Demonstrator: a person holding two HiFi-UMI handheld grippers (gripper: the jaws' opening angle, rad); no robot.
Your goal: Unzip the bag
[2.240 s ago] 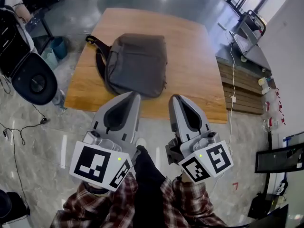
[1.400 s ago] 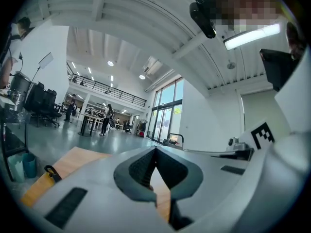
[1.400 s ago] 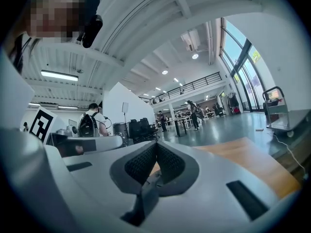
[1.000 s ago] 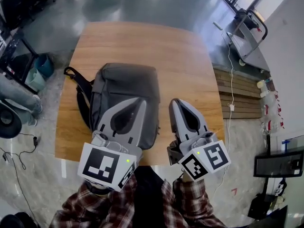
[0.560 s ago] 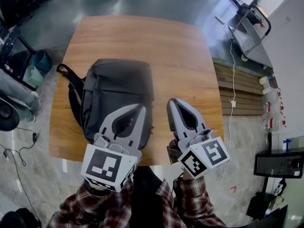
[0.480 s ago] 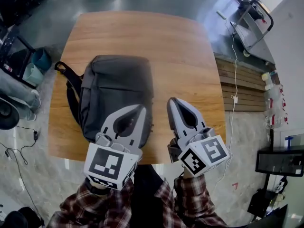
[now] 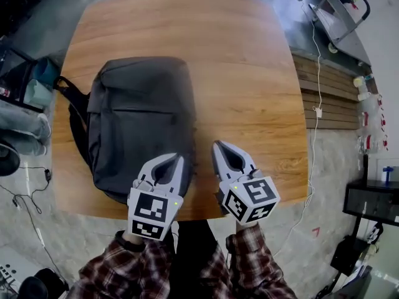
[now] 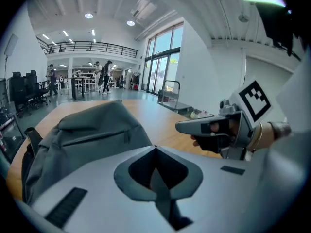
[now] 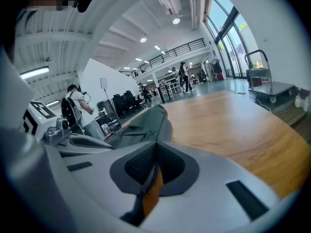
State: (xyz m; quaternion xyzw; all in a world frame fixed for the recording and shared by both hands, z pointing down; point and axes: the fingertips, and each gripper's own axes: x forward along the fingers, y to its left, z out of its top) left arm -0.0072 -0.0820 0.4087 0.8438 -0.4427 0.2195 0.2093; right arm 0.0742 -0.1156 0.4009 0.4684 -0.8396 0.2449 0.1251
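Observation:
A dark grey backpack point(image 7: 140, 123) lies flat on the left half of the wooden table point(image 7: 249, 73), its zips closed; a front-pocket zip point(image 8: 97, 136) runs across its face. My left gripper point(image 7: 178, 159) is shut and empty, its tip over the bag's near right corner; whether it touches the bag cannot be told. My right gripper point(image 7: 216, 145) is also shut and empty, over bare wood just right of the bag. The left gripper view has the bag point(image 8: 87, 130) beyond the closed tip point(image 8: 155, 147). The right gripper view shows the bag point(image 9: 146, 123) ahead to the left.
The bag's black strap point(image 7: 70, 114) hangs off the table's left edge. The table's front edge point(image 7: 206, 213) runs just under both grippers. A metal cart point(image 7: 340, 2), a slatted wooden platform point(image 7: 333, 98) and a floor cable point(image 7: 315, 73) lie to the right. People stand far off.
The view has moved forward over the table, so the bag now sits lower and nearer. Both grippers have drawn in to the table's front edge beside the bag, still shut.

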